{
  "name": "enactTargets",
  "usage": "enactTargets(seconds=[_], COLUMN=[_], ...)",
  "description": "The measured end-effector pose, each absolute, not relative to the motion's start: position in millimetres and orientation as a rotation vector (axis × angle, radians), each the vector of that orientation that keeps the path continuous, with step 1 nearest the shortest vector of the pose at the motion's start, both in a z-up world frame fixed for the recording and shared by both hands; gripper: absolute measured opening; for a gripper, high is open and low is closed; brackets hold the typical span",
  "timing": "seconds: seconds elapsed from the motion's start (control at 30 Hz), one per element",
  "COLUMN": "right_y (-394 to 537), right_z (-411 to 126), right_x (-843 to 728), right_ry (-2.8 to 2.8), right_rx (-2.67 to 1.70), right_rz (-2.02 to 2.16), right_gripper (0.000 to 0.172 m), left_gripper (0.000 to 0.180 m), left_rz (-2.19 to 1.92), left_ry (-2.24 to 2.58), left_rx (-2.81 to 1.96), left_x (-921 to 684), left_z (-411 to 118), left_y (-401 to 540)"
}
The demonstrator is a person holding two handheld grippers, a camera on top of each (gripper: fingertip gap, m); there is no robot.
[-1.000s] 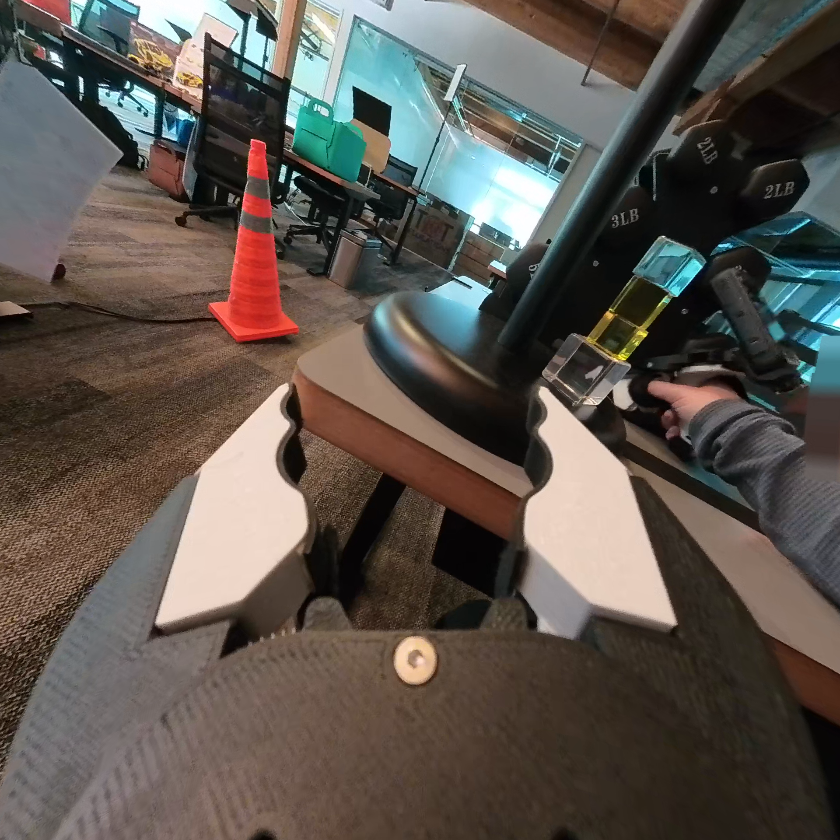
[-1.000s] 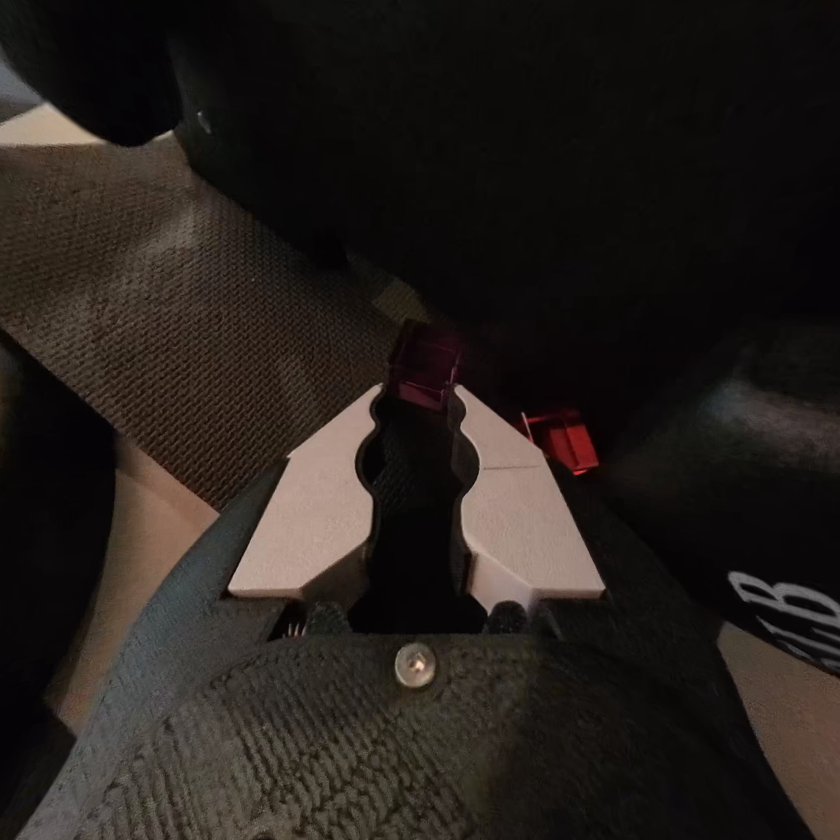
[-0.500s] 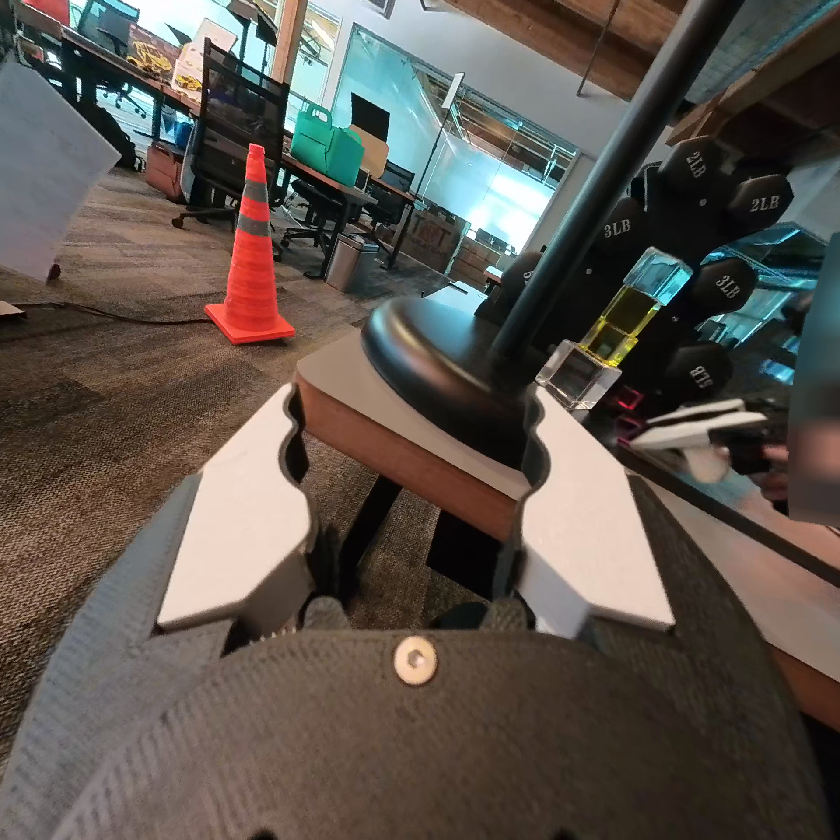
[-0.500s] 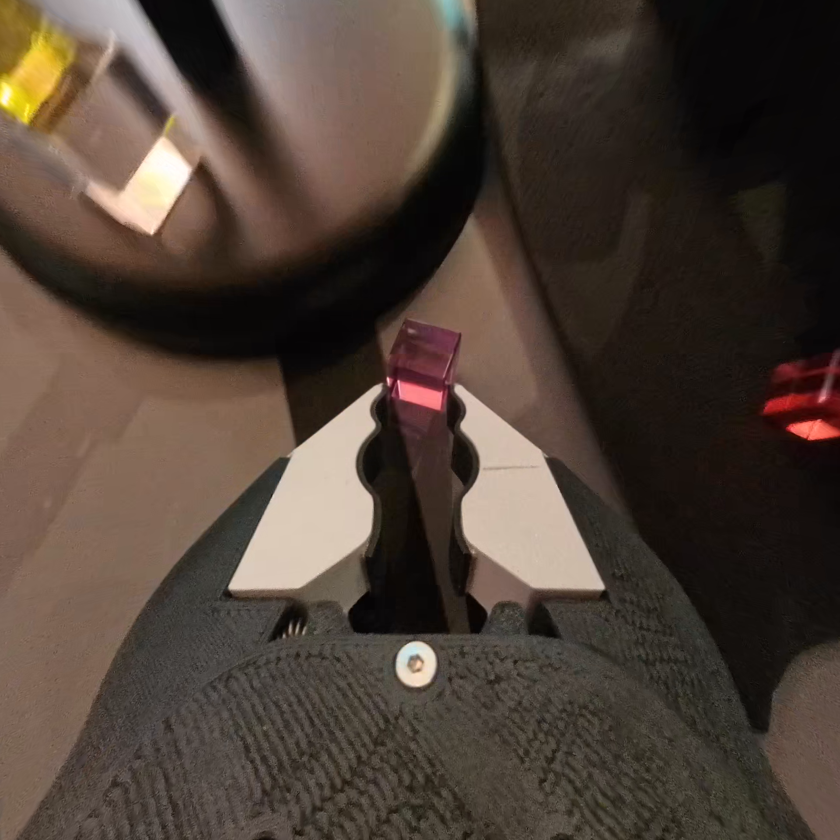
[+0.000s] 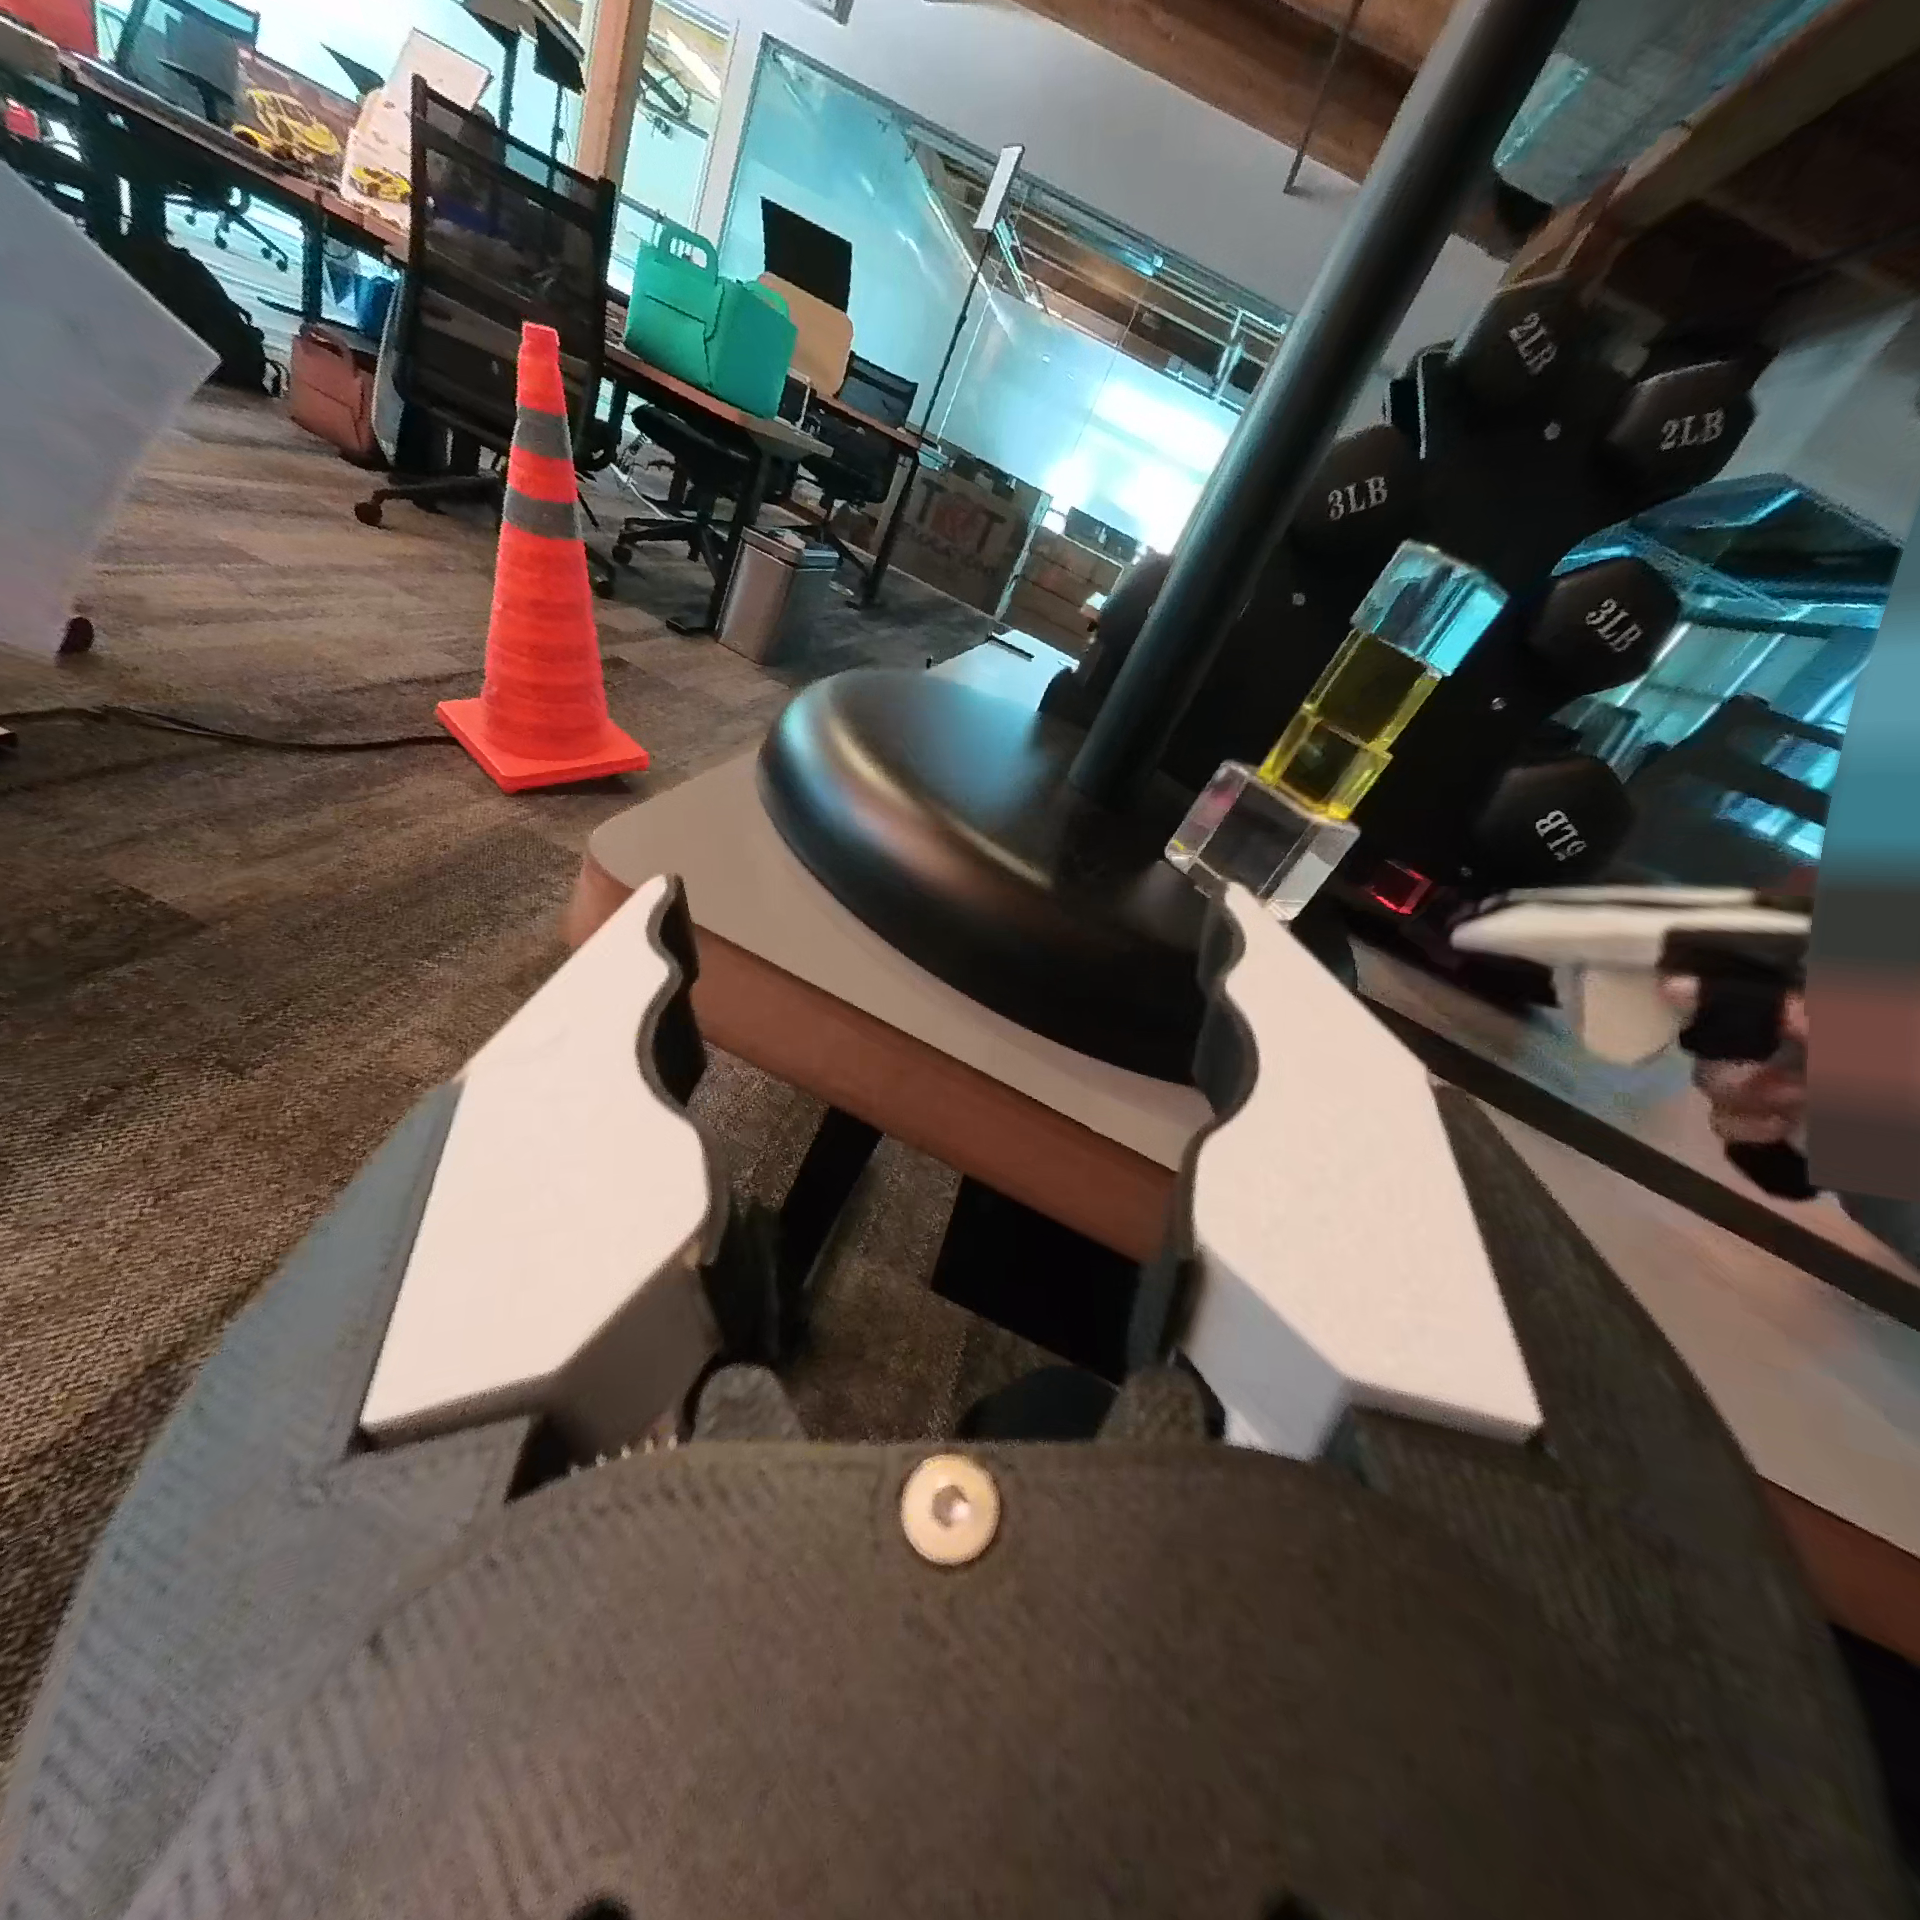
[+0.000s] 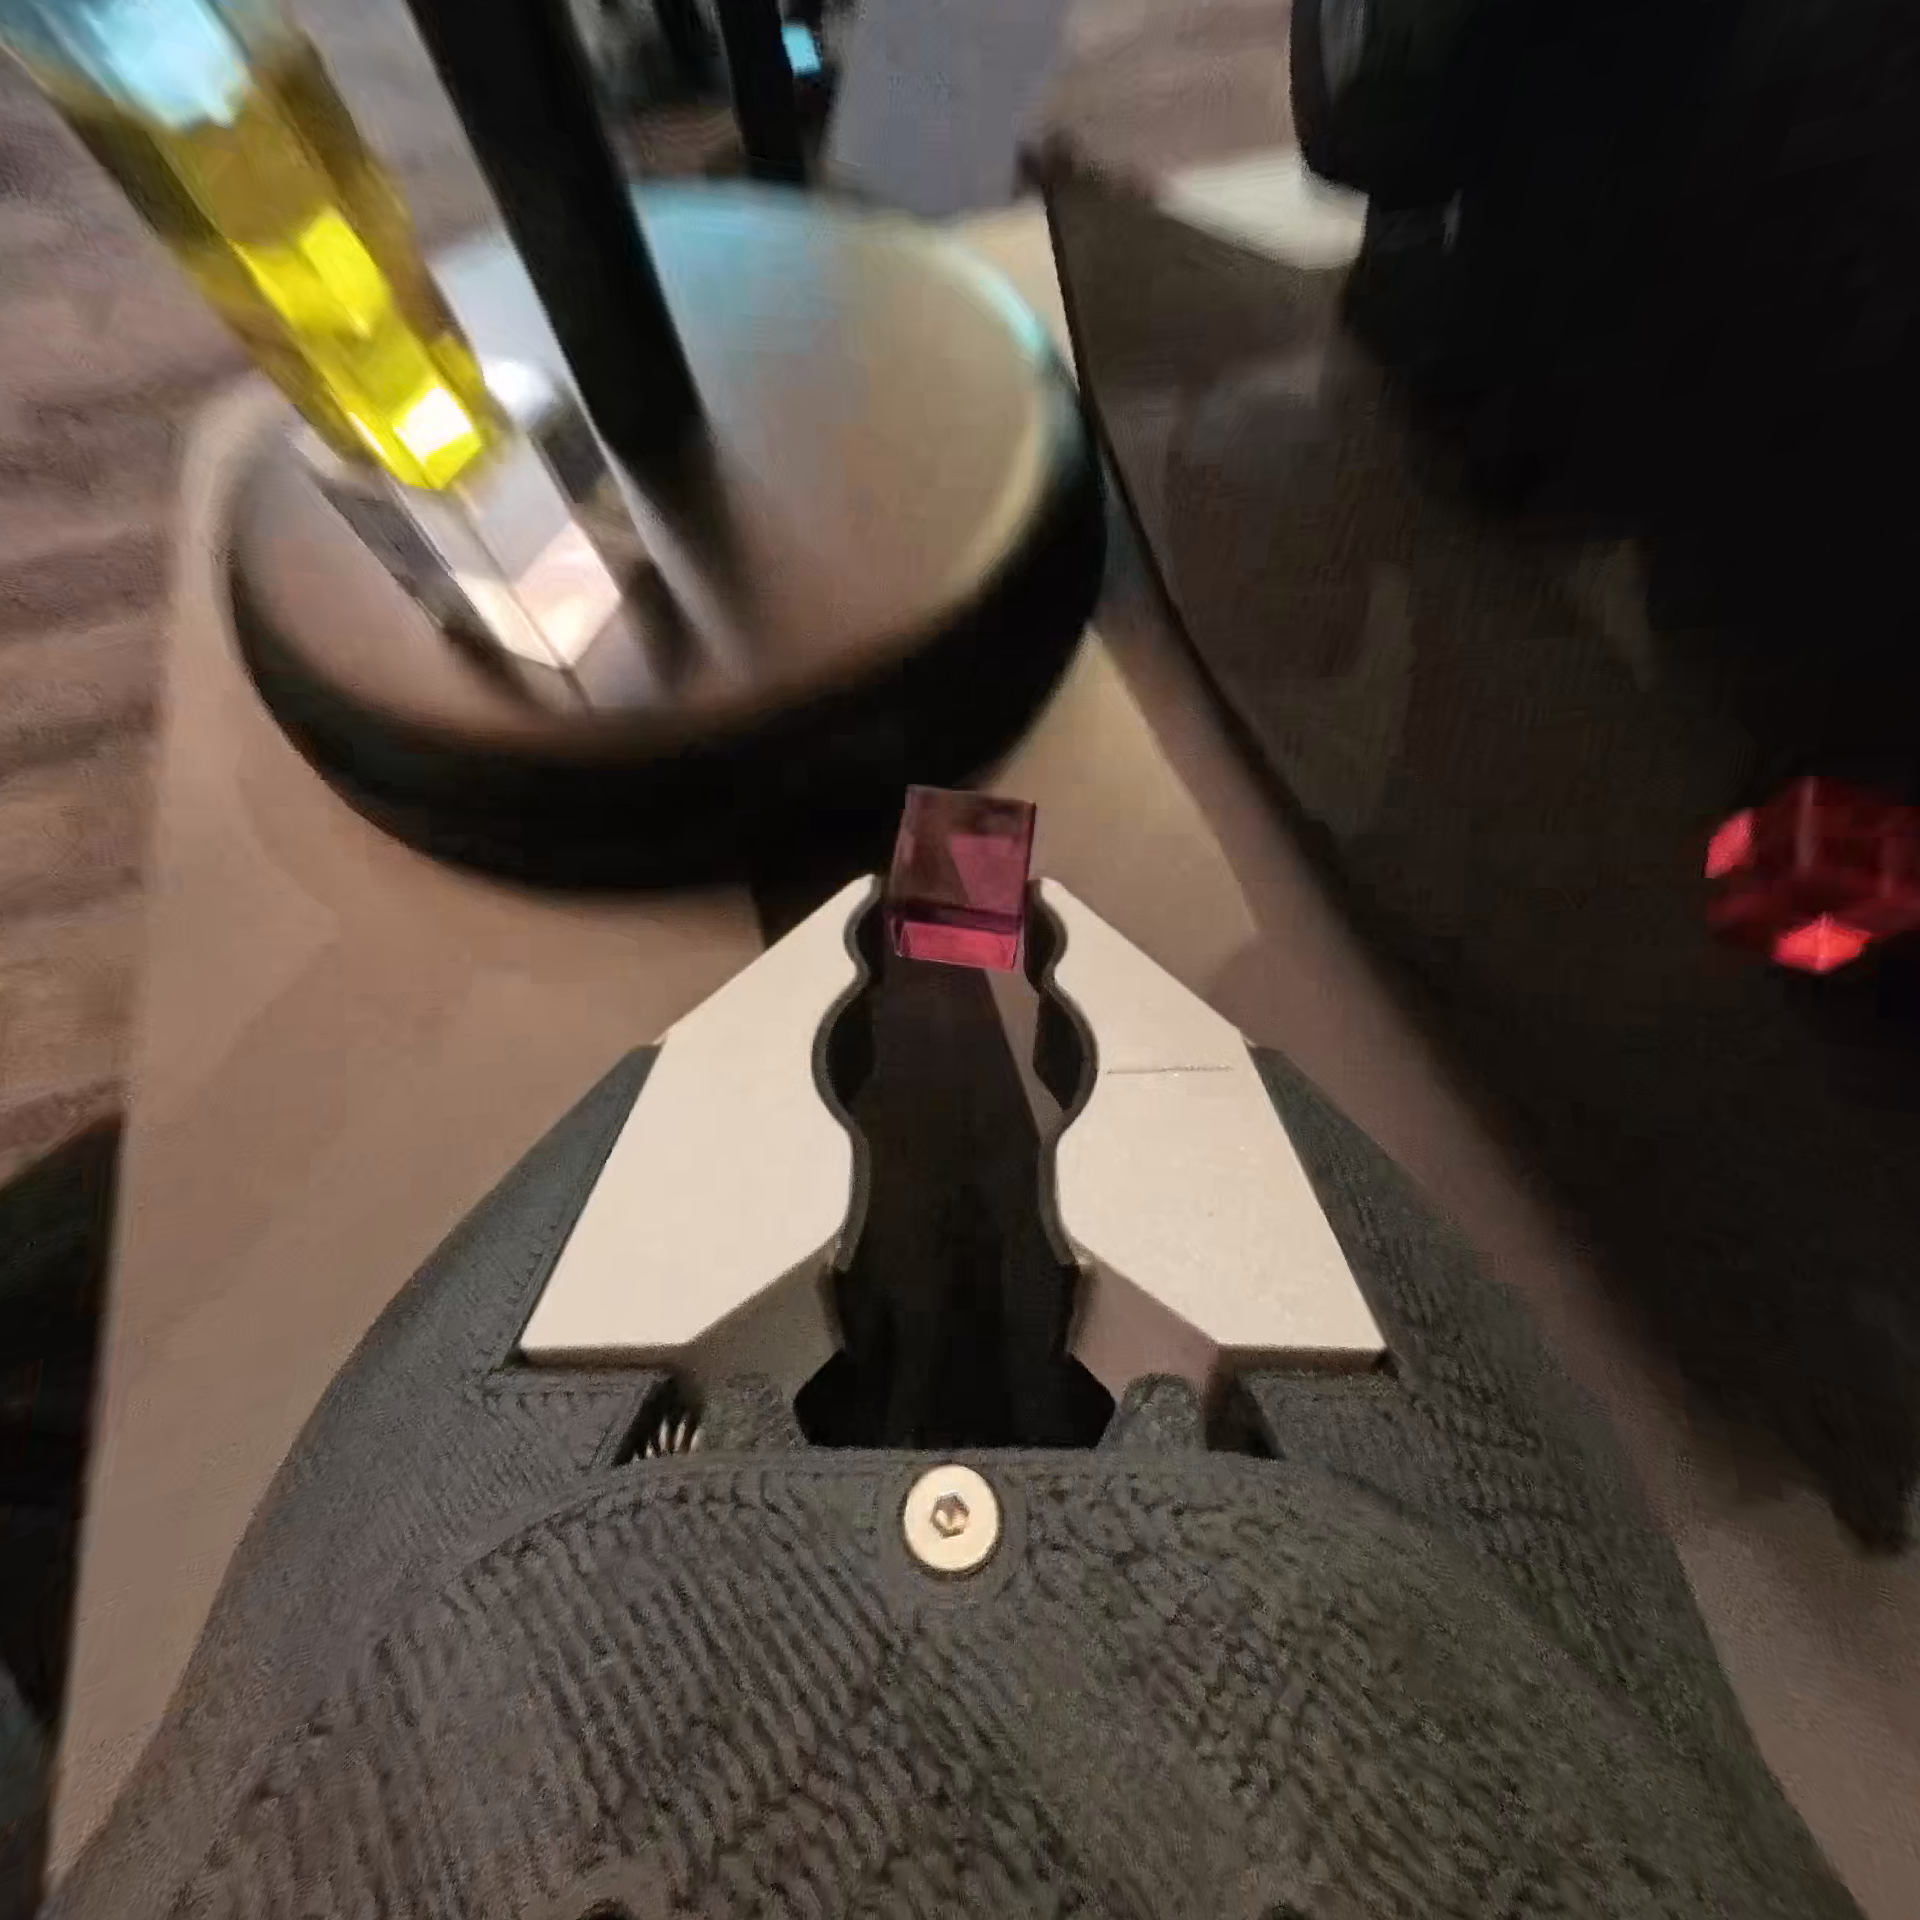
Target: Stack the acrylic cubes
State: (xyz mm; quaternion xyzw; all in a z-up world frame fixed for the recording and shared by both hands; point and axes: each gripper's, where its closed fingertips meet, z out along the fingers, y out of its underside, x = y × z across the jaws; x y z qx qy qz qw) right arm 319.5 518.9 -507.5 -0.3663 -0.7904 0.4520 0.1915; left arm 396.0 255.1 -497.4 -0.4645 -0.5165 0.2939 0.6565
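Right wrist view, magenta cube [image 6: 961, 883] apparently clamped at claw [image 6: 956, 914] tips

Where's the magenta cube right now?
Right wrist view, centre: the magenta cube is pinched at the right gripper fingertips, just short of the black lamp base.

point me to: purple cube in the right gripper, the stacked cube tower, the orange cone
purple cube [image 6: 961, 883]: right wrist view, its upper face, between the right gripper's fingertips.
stacked cube tower [image 5: 1351, 717]: left wrist view, on the yellow middle cubes.
orange cone [image 5: 540, 582]: left wrist view, mid-body below the grey band.
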Motion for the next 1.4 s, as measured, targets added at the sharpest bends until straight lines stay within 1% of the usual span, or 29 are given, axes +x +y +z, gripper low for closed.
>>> enactTargets(seconds=[0.13,0.23,0.33,0.47,0.57,0.73,0.77,0.83,0.93,1.0,1.03,1.13,1.2,1.27,1.3,1.4], right_y=[465,430,406,392,388,391,394,409,458,513,544,613,631,639,641,641], right_z=[-417,-377,-370,-382,-392,-390,-387,-376,-363,-369,-380,-445,-485,-510,-517,-525], right_x=[327,333,335,334,331,327,326,324,309,289,280,267,264,258,254,238], right_ry=[-2.197,-2.295,-2.448,-2.571,-2.605,-2.554,-2.517,-2.408,-2.170,-1.967,-1.878,-1.828,-1.860,-1.847,-1.831,-1.775], right_rx=[-0.727,-0.497,-0.370,-0.320,-0.310,-0.329,-0.336,-0.376,-0.558,-0.772,-0.888,-1.226,-1.399,-1.489,-1.503,-1.485], right_rz=[1.663,1.734,1.650,1.490,1.397,1.400,1.416,1.454,1.485,1.418,1.353,1.160,1.130,1.114,1.101,1.036], right_gripper=[0.024,0.024,0.025,0.024,0.024,0.025,0.027,0.042,0.043,0.034,0.029,0.028,0.034,0.039,0.039,0.050], left_gripper=[0.097,0.097,0.096,0.096,0.096,0.093,0.093,0.093,0.094,0.094,0.094,0.095,0.095,0.095,0.095,0.095], left_rz=[0.682,0.699,0.713,0.729,0.735,0.735,0.736,0.739,0.724,0.717,0.713,0.694,0.684,0.672,0.666,0.661], left_ry=[-1.169,-1.159,-1.152,-1.153,-1.157,-1.166,-1.167,-1.169,-1.173,-1.177,-1.179,-1.176,-1.172,-1.169,-1.167,-1.165], left_rx=[-1.049,-1.052,-1.052,-1.047,-1.040,-1.036,-1.038,-1.040,-1.032,-1.027,-1.025,-1.021,-1.027,-1.034,-1.037,-1.043], left_x=[400,404,407,411,413,413,413,413,411,410,409,406,404,403,402,402], left_z=[-492,-487,-483,-480,-479,-479,-480,-482,-484,-486,-487,-489,-491,-492,-493,-494], left_y=[254,255,255,252,248,247,247,246,245,243,243,245,248,252,254,257])
